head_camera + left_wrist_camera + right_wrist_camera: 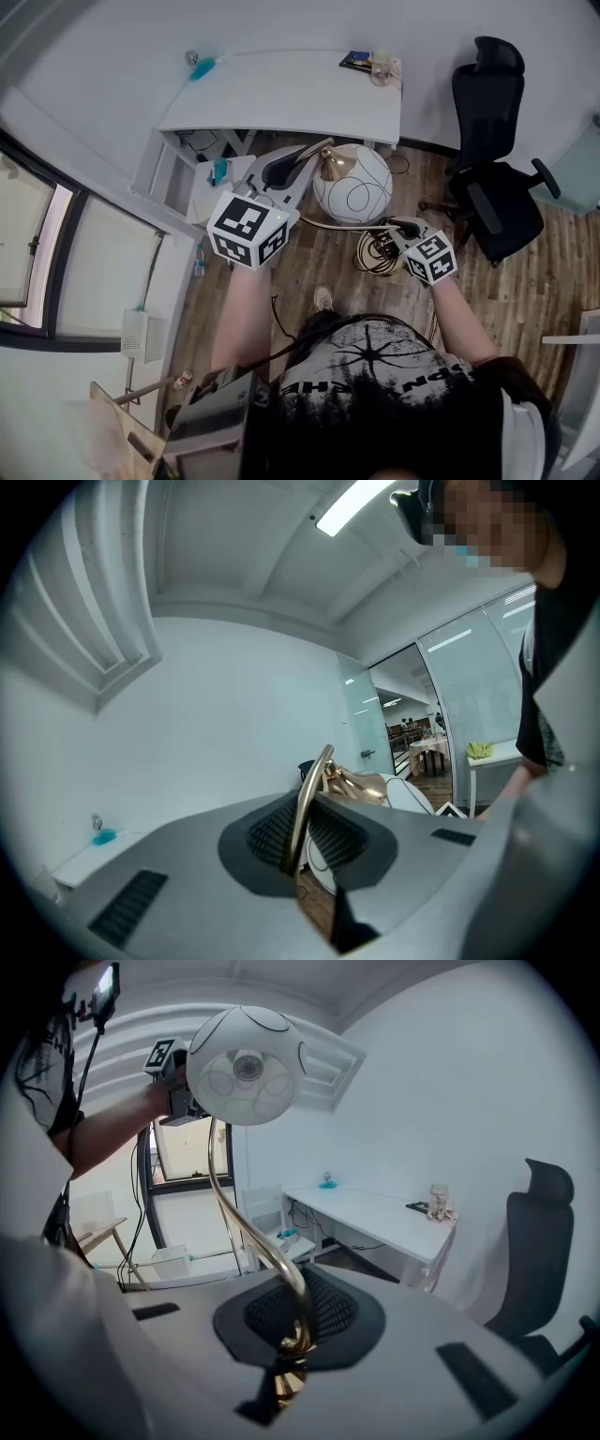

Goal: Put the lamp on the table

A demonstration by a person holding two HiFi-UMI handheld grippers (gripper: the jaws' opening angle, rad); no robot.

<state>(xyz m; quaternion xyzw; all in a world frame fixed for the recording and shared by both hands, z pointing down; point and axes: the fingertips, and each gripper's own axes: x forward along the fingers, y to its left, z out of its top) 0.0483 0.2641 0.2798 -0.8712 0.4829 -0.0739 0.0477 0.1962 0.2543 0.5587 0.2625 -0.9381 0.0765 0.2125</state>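
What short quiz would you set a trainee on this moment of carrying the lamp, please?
1. True or false: the lamp already stands on the white table.
2. Which grips the gold stem closer to the white globe? A: left gripper. B: right gripper.
3. Fill in: to the right of the table stands a black office ___.

Key: 1 false, both grippers hold it in the air; 2 A; 3 chair.

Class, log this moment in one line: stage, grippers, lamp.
stage: pre-placement | left gripper: shut on lamp stem | right gripper: shut on stem | lamp: not yet on table
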